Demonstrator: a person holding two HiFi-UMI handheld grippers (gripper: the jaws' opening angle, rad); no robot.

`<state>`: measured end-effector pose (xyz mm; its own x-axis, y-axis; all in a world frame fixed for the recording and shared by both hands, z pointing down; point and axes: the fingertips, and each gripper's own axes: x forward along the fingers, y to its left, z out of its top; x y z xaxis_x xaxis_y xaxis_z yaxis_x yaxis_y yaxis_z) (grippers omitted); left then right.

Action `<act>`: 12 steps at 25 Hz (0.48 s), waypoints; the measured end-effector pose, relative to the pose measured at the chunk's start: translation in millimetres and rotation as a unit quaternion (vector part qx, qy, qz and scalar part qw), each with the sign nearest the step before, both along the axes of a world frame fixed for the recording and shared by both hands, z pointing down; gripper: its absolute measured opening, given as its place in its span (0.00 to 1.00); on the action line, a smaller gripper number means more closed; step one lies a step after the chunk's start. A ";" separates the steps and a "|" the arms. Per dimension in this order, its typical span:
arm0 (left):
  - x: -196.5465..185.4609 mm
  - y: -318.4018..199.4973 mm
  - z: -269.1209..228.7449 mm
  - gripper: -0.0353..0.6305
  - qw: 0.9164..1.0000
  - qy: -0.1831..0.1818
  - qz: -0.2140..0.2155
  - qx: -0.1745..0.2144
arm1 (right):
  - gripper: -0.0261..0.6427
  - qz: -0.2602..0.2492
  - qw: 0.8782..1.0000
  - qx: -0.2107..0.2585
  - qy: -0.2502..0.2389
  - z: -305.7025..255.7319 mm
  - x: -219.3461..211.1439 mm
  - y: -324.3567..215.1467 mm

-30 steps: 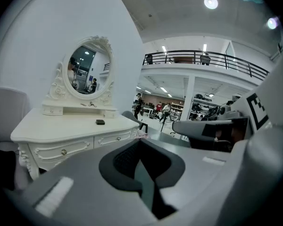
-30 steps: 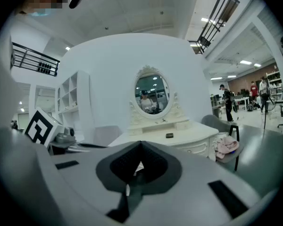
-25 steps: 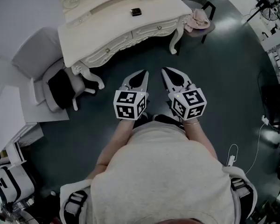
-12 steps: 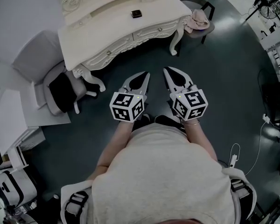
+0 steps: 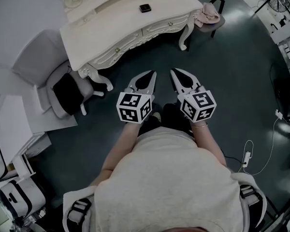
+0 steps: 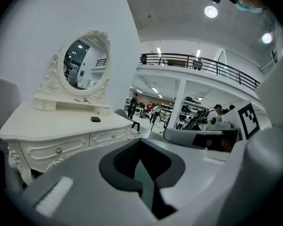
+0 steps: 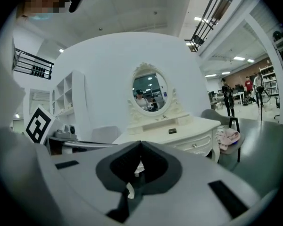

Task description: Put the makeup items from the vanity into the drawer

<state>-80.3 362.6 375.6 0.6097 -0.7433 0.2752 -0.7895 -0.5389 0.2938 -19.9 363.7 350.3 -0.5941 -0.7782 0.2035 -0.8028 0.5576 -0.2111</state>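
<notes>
- left gripper (image 5: 151, 76): jaws fully closed, nothing between them.
- right gripper (image 5: 174, 73): jaws together, empty.
- both grippers side by side in front of person's torso, over dark floor (image 5: 232, 81), tips toward vanity (image 5: 111, 37), well apart from it.
- small dark compact (image 5: 145, 7): lies flat on vanity top, near middle, untouched.
- drawer (image 5: 162, 28): shut, as is its neighbour.
- oval mirror (image 6: 85, 62): upright at back of vanity.
- pink cloth (image 5: 208, 13): on chair just beside vanity end, head view right.
</notes>
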 end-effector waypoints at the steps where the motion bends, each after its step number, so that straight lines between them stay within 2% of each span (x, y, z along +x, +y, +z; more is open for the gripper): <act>1: -1.5 0.0 1.9 0.07 1.000 0.002 0.000 -0.005 | 0.05 -0.001 1.000 -0.002 0.001 1.1 -2.6 -0.1; 7: 0.5 -8.0 11.2 0.07 1.000 0.008 0.017 -0.022 | 0.05 0.013 1.000 0.003 0.002 -0.5 -1.2 -11.6; 12: 2.4 -27.2 15.8 0.07 1.000 0.004 0.012 -0.023 | 0.05 0.013 1.000 -0.007 0.006 11.3 5.5 -27.9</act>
<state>-77.9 335.4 391.4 0.6299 -0.7153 0.3026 -0.7737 -0.5439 0.3250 -14.4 335.7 361.6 -0.5716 -0.7901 0.2214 -0.8192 0.5344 -0.2080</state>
